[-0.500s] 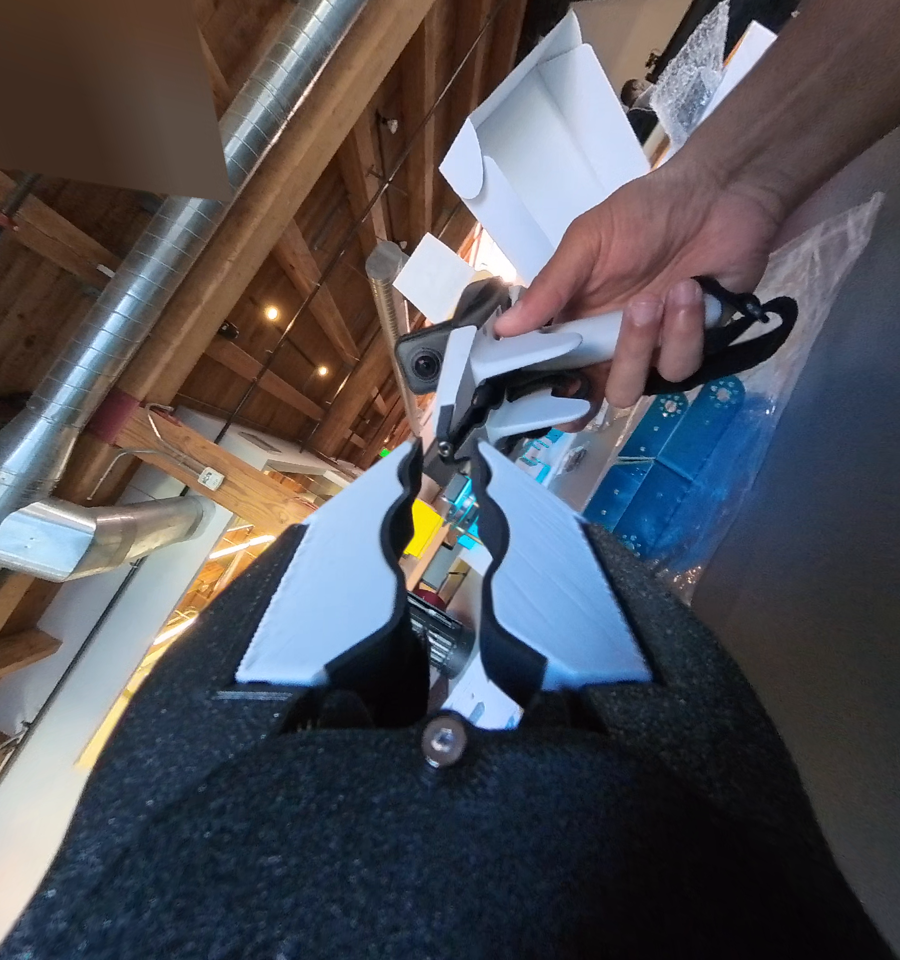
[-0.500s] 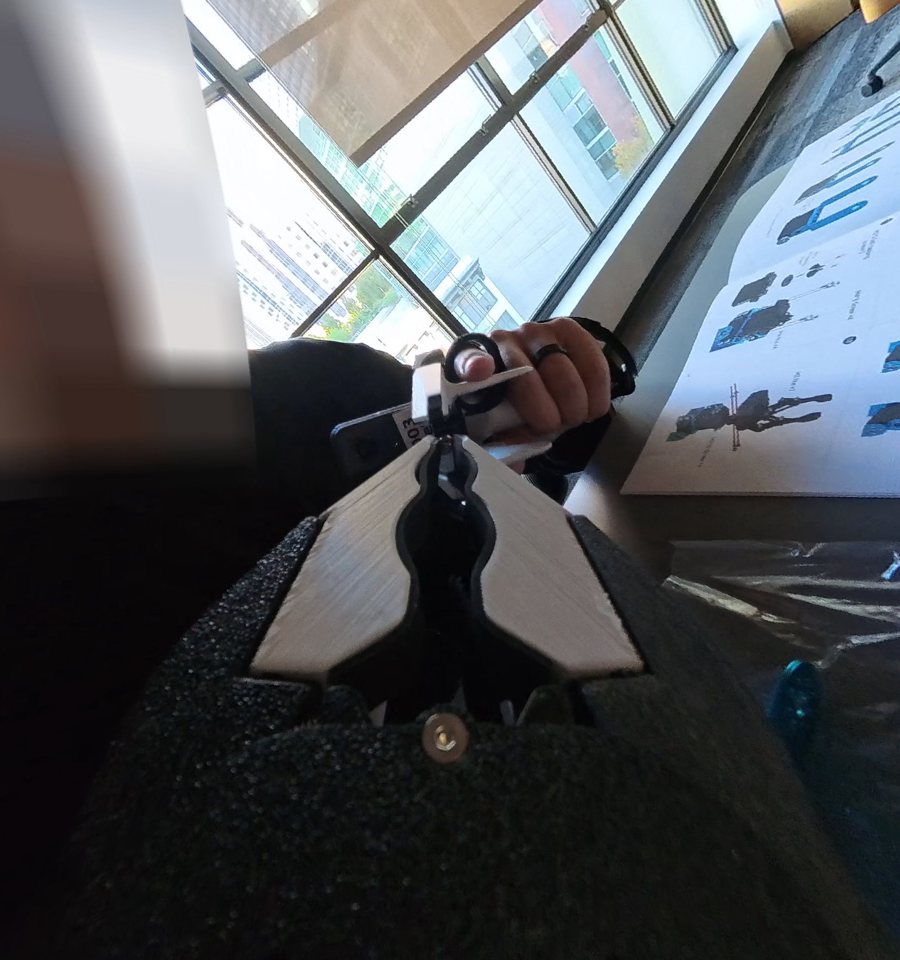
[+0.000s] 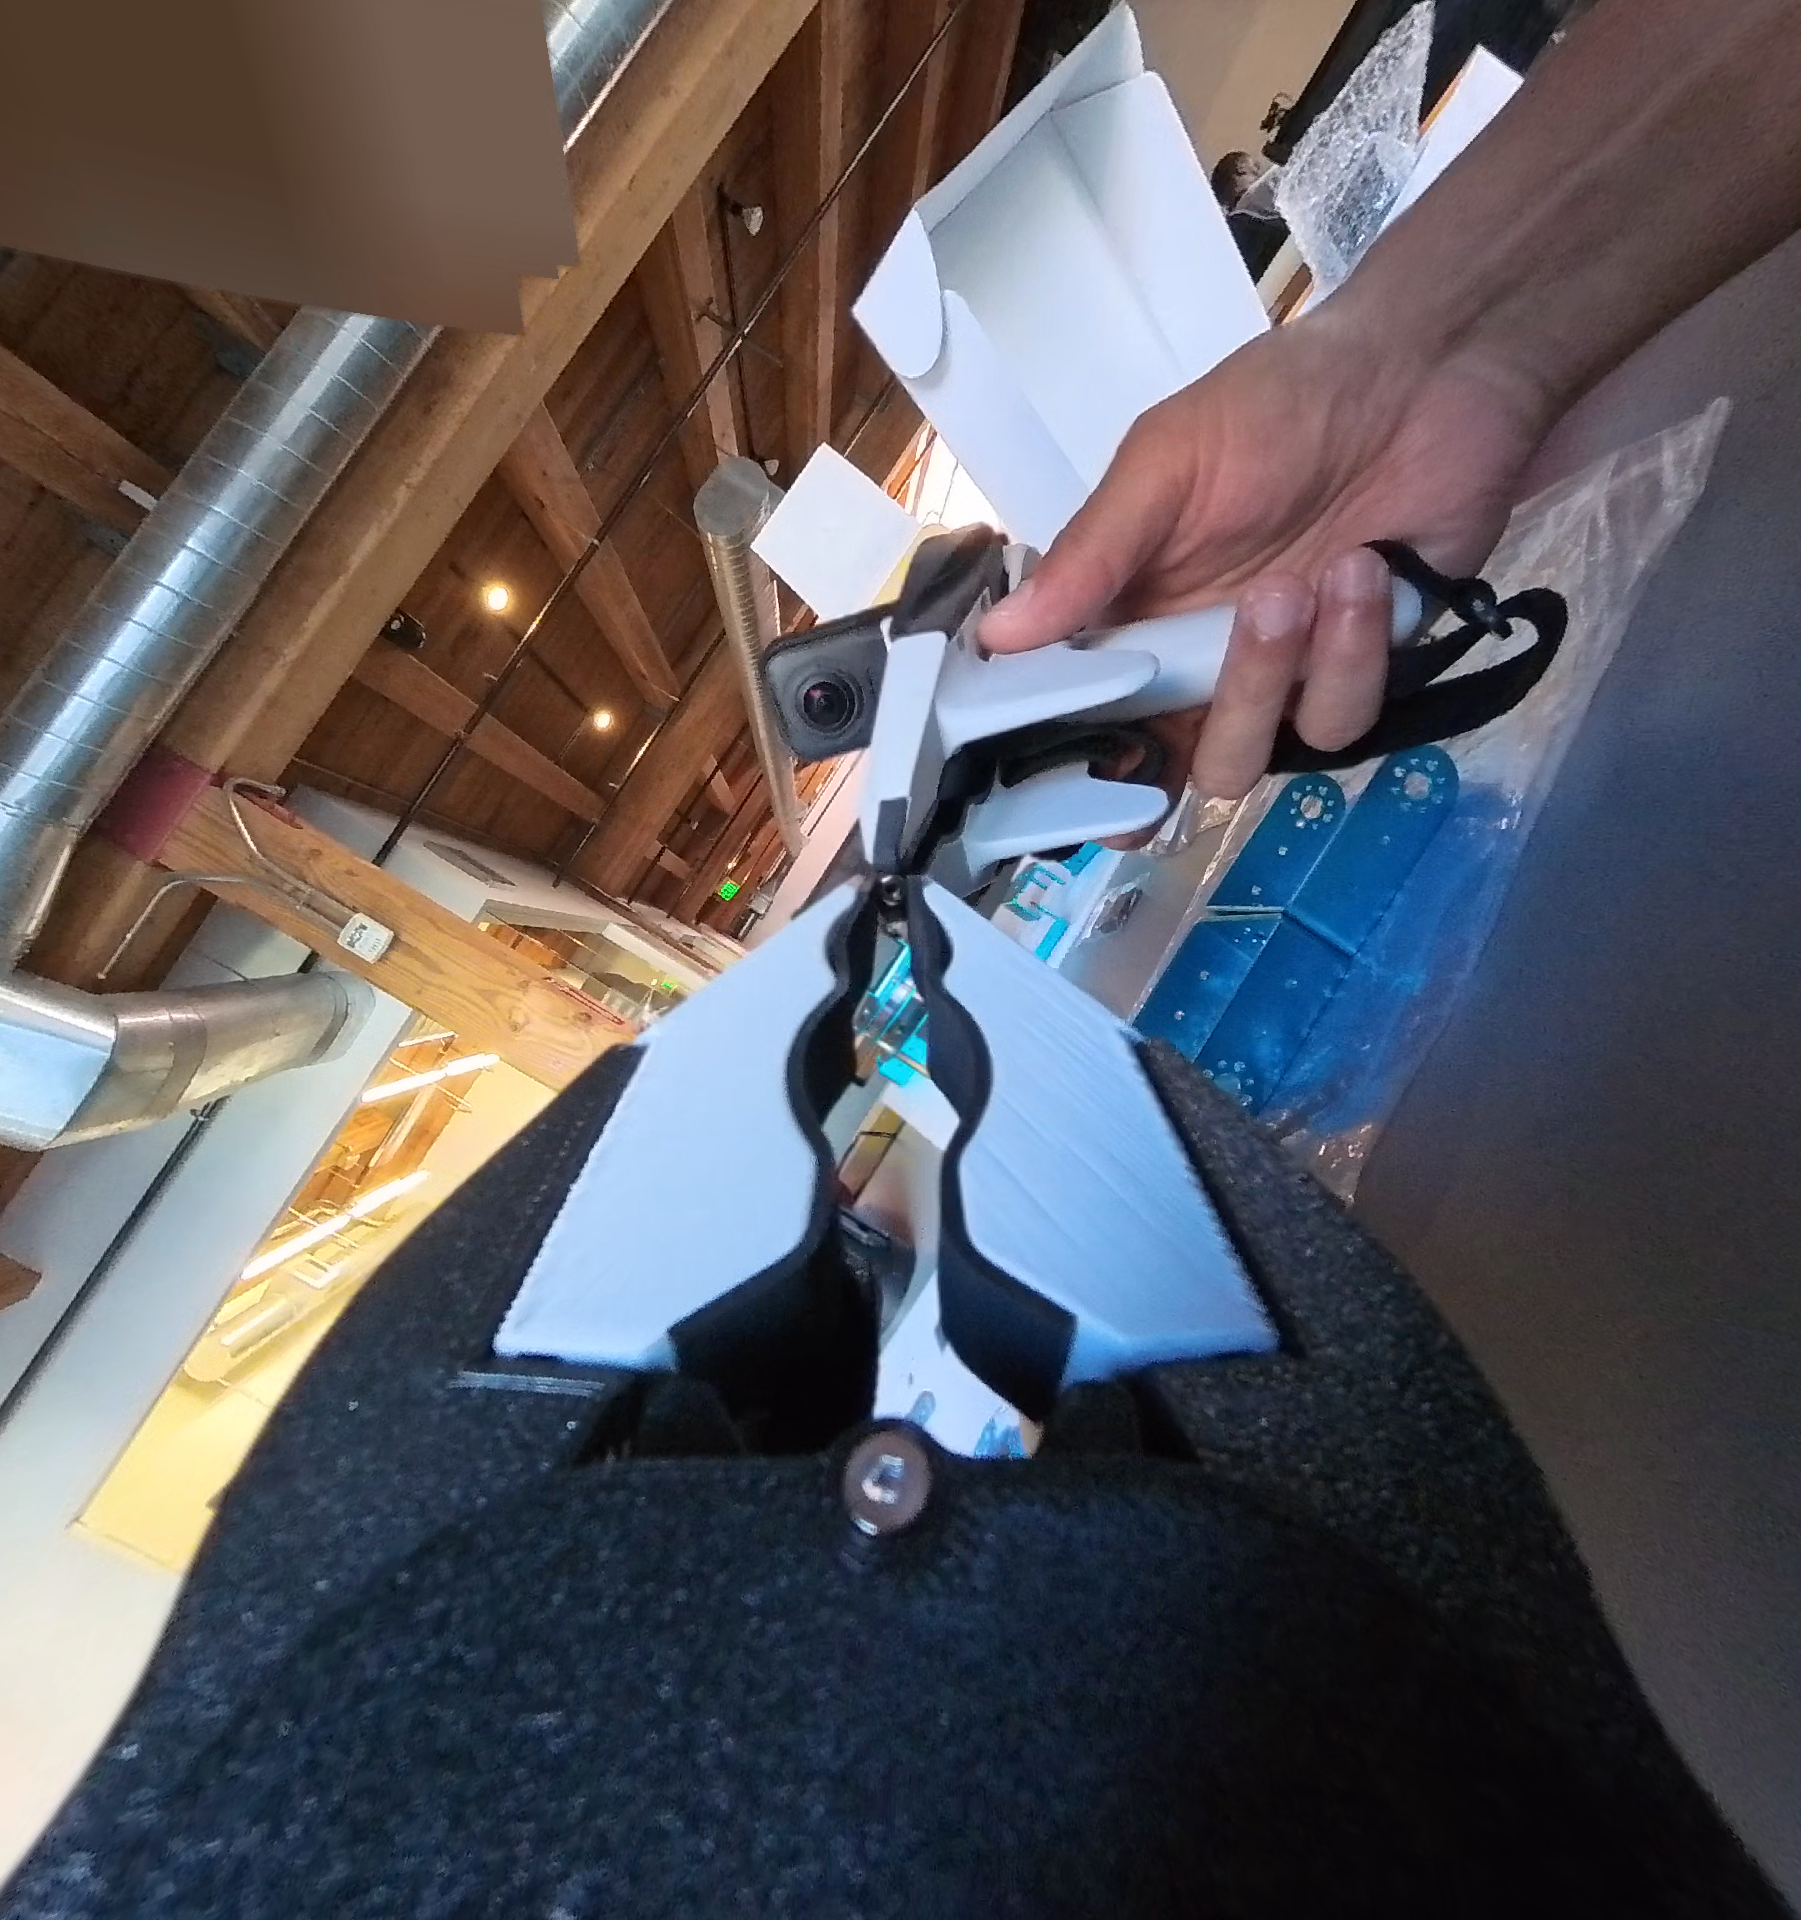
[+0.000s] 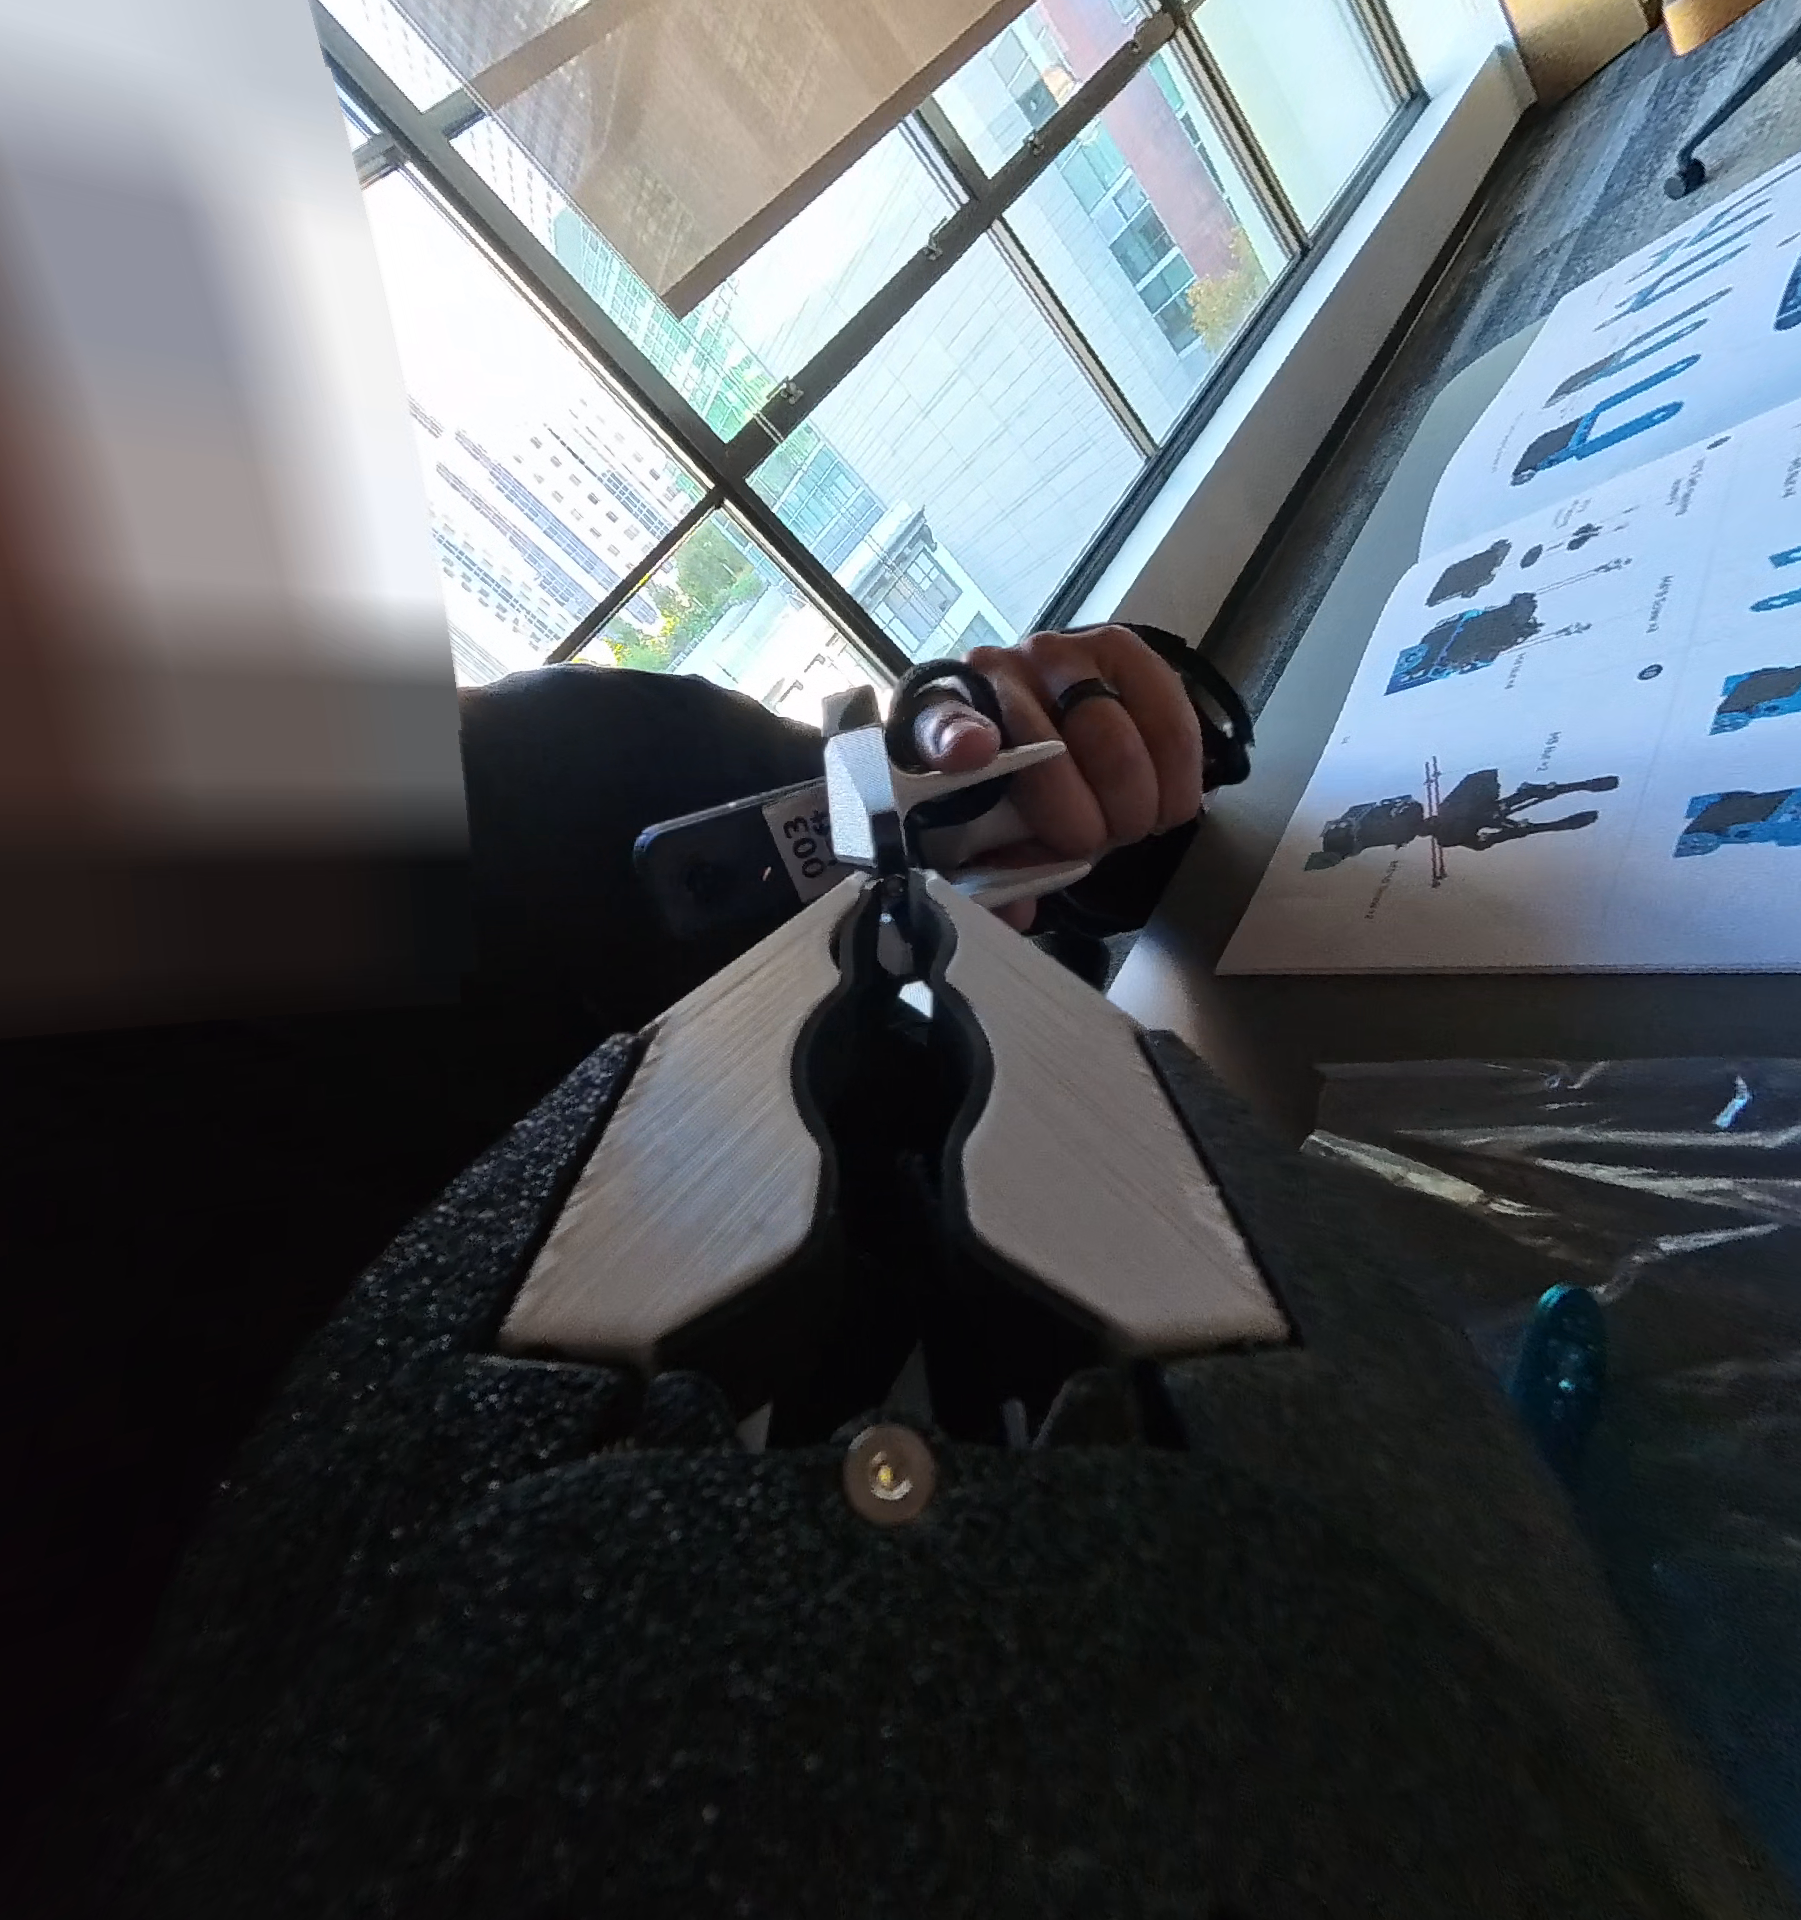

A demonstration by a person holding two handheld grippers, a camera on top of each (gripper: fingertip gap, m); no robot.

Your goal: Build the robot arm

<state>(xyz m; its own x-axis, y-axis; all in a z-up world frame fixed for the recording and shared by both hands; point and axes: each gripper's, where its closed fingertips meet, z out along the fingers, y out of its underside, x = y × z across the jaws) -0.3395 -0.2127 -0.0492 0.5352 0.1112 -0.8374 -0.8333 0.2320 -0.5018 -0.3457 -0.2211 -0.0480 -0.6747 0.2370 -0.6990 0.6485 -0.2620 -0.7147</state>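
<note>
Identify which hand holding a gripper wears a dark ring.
The left hand, seen from the right wrist view; the right hand's visible fingers are bare.

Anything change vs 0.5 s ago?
The left hand-held gripper narrowed its fingertips, apparently around a small metal part, meeting the right hand-held gripper tip to tip. The right one's finger gap, both grippers' positions and the white box look unchanged.

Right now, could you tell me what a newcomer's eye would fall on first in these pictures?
The two grippers meet tip to tip: the left gripper points at the right gripper, which a bare hand holds. Both seem pinched on a small metal part. Blue perforated plates lie in a clear bag, and an open illustrated booklet lies by the window.
</note>
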